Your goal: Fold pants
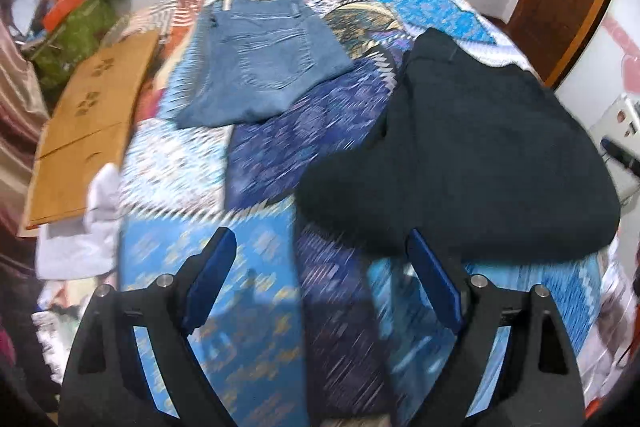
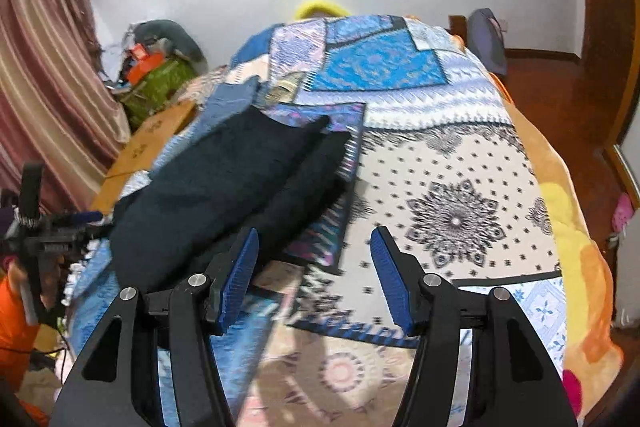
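Dark navy pants (image 1: 472,155) lie folded lengthwise on the patterned bedspread (image 1: 264,155), at the right of the left wrist view. In the right wrist view the same pants (image 2: 224,191) stretch from near left toward the middle of the bed. A folded pair of light blue jeans (image 1: 260,67) lies farther back; only a corner of the jeans (image 2: 232,99) shows in the right wrist view. My left gripper (image 1: 320,251) is open and empty, just short of the dark pants' near edge. My right gripper (image 2: 314,247) is open and empty, just right of the pants' near end.
A flat cardboard box (image 1: 92,131) and white cloth (image 1: 100,223) lie along the bed's left side. A cluttered pile with a green bag (image 2: 160,83) stands by the curtain (image 2: 48,67). An orange blanket (image 2: 576,251) hangs off the bed's right edge. My other hand-held gripper (image 2: 44,227) shows at far left.
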